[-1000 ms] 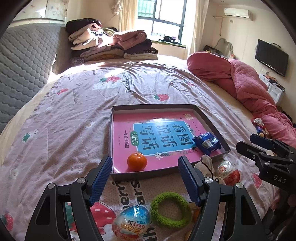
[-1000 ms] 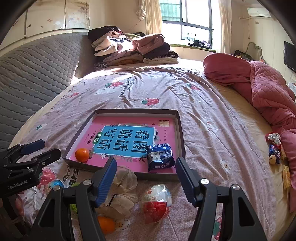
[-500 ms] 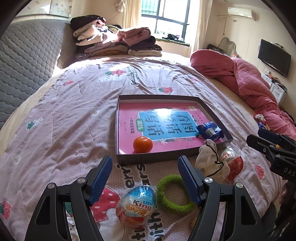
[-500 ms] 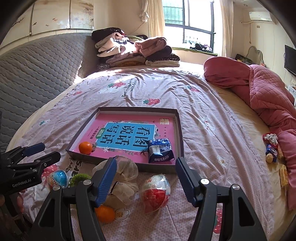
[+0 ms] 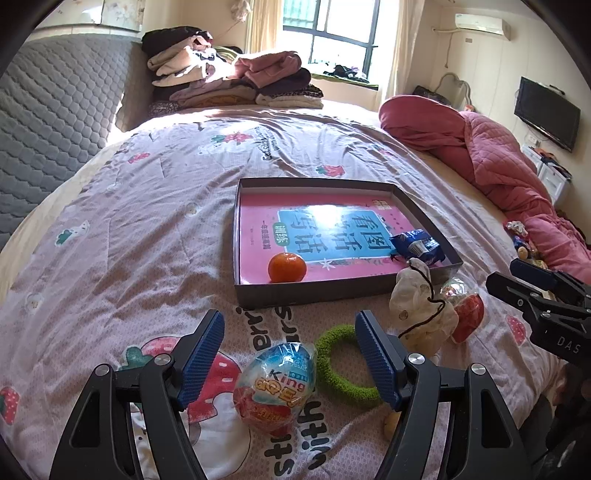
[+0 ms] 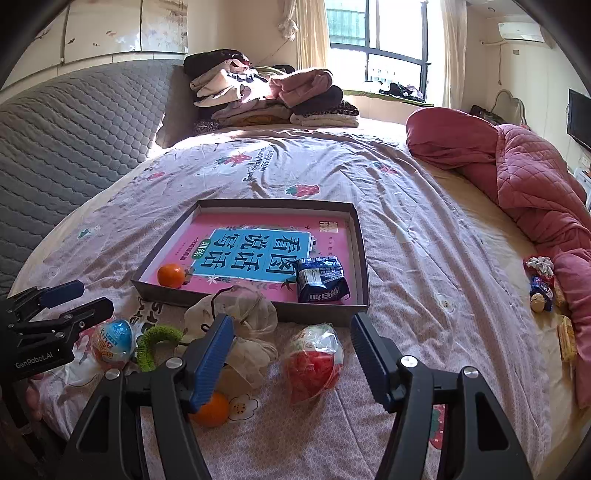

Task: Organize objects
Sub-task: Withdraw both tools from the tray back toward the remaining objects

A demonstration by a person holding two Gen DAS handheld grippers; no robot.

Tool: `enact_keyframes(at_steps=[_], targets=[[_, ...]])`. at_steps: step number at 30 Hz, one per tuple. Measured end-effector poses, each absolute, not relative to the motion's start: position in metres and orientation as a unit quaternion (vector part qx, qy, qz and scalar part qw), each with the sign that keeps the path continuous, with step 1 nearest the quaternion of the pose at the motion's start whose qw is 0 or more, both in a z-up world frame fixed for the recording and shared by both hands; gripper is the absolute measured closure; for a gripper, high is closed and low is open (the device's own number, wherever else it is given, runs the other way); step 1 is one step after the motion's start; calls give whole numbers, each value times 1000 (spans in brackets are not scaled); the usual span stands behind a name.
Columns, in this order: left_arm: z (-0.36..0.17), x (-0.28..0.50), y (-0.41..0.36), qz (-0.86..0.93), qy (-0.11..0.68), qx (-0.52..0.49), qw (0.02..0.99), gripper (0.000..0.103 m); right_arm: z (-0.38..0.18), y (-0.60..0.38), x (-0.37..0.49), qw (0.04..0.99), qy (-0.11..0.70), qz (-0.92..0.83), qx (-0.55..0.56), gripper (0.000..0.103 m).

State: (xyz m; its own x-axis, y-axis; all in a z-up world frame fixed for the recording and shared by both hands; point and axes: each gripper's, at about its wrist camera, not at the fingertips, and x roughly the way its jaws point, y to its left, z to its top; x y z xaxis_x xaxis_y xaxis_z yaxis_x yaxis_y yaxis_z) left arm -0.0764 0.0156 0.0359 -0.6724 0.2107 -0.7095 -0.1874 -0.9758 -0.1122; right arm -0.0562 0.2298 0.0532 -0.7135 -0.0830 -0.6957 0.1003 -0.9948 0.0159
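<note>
Left wrist view. Bedroom: a bed under a pale pink quilt printed with strawberries, grey quilted headboard on the left, folded clothes stacked at the far end below a sunlit window. A rumpled pink duvet lies along the right side; a dark TV hangs on the right wall. A shallow grey tray sits mid-bed, its long axis running roughly left to right, holding a pink book whose title reads upside down from here. A mandarin sits at the tray's near edge; a blue snack packet lies at its right end. The left claw is wide open and holds nothing. Between its fingers on the quilt lies a blue wrapped egg, pointed end up toward the tray, with a green fuzzy ring lying flat and touching its right side.

Right wrist view. Same bed and tray. The right claw is wide open and empty. A red wrapped egg lies between its fingers, seemingly tilted with the long axis toward the tray. A crumpled cream pouch lies against the tray's near wall, partly behind the left finger; a second mandarin peeks out below that finger. Small toys sit far right.
</note>
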Motion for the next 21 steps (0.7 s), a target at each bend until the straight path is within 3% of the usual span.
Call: enact_keyframes(at_steps=[21], targets=[[16, -53, 12, 908, -1, -405, 106, 28, 32, 235, -41, 44, 11, -918, 394, 38]])
